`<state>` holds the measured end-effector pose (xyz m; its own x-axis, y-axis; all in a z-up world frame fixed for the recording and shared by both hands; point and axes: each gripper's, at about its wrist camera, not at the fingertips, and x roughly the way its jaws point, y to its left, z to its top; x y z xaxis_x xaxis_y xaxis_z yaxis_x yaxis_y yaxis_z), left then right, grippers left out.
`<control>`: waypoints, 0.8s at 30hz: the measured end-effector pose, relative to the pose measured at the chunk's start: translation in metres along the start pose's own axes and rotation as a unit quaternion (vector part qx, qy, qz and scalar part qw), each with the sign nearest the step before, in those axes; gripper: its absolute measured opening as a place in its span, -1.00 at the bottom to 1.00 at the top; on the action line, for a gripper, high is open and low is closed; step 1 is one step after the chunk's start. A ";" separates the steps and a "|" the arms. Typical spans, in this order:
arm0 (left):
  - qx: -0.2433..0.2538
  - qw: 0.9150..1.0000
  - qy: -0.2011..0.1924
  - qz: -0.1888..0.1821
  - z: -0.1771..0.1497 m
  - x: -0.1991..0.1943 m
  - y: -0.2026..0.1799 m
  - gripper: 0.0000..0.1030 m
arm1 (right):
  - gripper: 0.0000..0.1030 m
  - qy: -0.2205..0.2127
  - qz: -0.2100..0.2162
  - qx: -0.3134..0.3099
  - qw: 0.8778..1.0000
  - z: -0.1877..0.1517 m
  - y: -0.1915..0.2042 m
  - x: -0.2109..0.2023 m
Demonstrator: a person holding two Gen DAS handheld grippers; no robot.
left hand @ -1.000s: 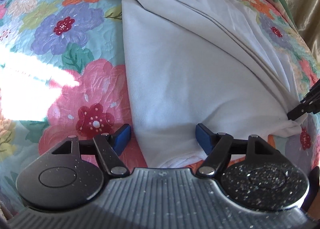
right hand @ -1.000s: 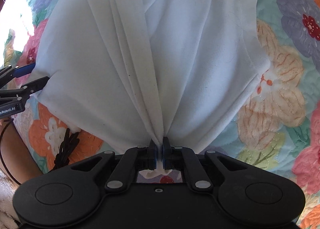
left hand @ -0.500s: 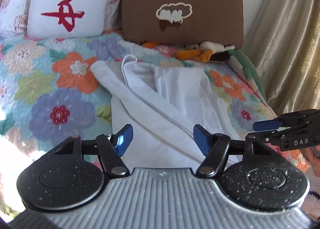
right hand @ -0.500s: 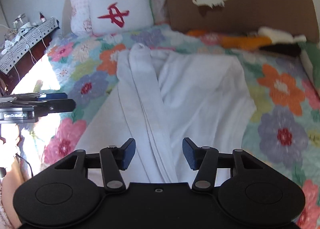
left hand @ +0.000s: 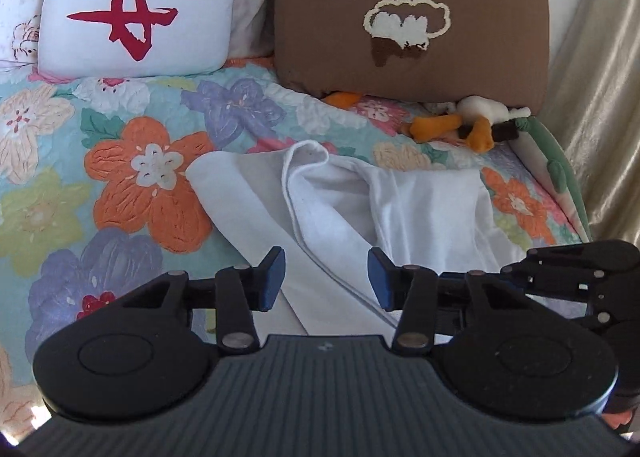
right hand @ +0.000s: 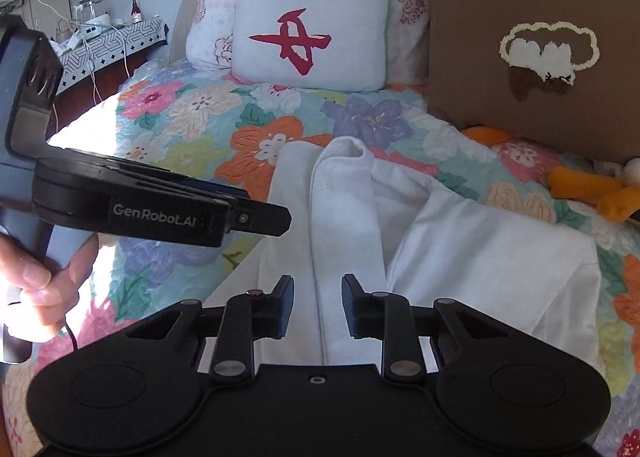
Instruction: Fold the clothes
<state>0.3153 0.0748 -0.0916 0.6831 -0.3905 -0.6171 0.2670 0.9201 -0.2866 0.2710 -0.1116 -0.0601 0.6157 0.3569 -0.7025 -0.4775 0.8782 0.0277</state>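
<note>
A white garment (left hand: 332, 197) (right hand: 480, 257) lies on the floral quilt (left hand: 148, 177), folded lengthwise, with a long doubled strip running up its middle. My left gripper (left hand: 326, 277) hovers above the garment's near part. Its jaws are closing, and nothing is pressed between the blue pads. My right gripper (right hand: 318, 297) hangs over the folded strip, its jaws closing too, and the cloth lies below them untouched. In the left wrist view the right gripper (left hand: 580, 269) shows at the right edge. In the right wrist view a hand (right hand: 36, 277) holds the left gripper (right hand: 248, 217) at the left.
At the head of the bed lean a white cushion with a red character (left hand: 136, 13) and a brown cushion with a cloud motif (left hand: 408, 21). An orange and white plush toy (left hand: 468, 121) lies below it. A gold curtain (left hand: 600, 77) hangs right; a cluttered side table (right hand: 104, 37) stands far left.
My right gripper let go of the garment's bunched hem and opened. Both grippers rose and tilted up, bringing the cushions into view. Both pairs of jaws have since narrowed.
</note>
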 end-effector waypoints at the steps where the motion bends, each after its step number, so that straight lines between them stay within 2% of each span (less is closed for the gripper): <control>1: 0.003 1.000 -0.001 0.007 0.002 0.006 0.000 -0.13 | -0.42 0.001 0.002 -0.002 1.000 -0.003 -0.001 0.005; 3: 0.012 1.000 -0.012 0.023 0.002 0.015 -0.003 -0.03 | -0.42 0.020 -0.006 -0.015 1.000 -0.012 -0.002 0.014; 5: 0.014 0.999 -0.025 0.023 0.001 0.022 -0.005 -0.01 | -0.40 0.051 -0.032 -0.050 0.997 -0.023 0.004 0.021; 8: 0.023 0.999 -0.036 0.023 0.003 0.035 -0.009 0.16 | -0.37 0.059 -0.028 -0.100 0.993 -0.041 0.011 0.021; 10: 0.031 0.999 -0.033 0.023 0.008 0.046 -0.013 0.22 | -0.35 0.046 -0.043 -0.125 0.990 -0.044 0.014 0.018; 13: 0.017 0.999 -0.026 0.021 0.015 0.067 -0.013 0.35 | -0.37 0.032 -0.049 -0.115 0.992 -0.041 0.009 0.016; 14: 0.007 1.000 -0.013 0.019 0.017 0.077 -0.012 0.36 | -0.40 0.026 -0.050 -0.107 0.993 -0.041 0.006 0.016; 16: -0.014 1.000 0.012 0.019 0.020 0.096 -0.009 0.36 | -0.65 0.020 -0.054 -0.103 0.993 -0.042 0.002 0.018; 17: -0.024 0.999 0.020 0.024 0.020 0.102 -0.007 0.26 | -0.71 0.021 -0.058 -0.102 0.993 -0.043 0.001 0.019; 19: -0.036 0.999 0.024 0.027 0.019 0.107 -0.005 -0.34 | -0.82 0.018 -0.059 -0.094 0.994 -0.043 -0.004 0.021; 20: -0.040 0.999 0.029 0.022 0.018 0.108 -0.003 -0.81 | -0.82 0.019 -0.054 -0.089 0.994 -0.043 -0.006 0.023; 21: -0.046 0.998 0.031 0.013 0.018 0.108 -0.002 -0.91 | -0.82 0.019 -0.049 -0.085 0.995 -0.042 -0.008 0.025; 23: -0.053 0.998 0.030 0.007 0.016 0.106 -0.002 -0.91 | -0.77 0.011 -0.041 -0.080 0.996 -0.044 -0.009 0.026; 24: -0.050 0.998 0.030 0.013 0.016 0.104 -0.004 -0.91 | -0.59 0.007 -0.040 -0.075 0.996 -0.044 -0.010 0.027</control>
<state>0.3963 0.0310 -0.1428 0.6456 -0.3706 -0.6678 0.1783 0.9233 -0.3401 0.2648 -0.1246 -0.1102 0.6466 0.2830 -0.7084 -0.5164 0.8459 -0.1334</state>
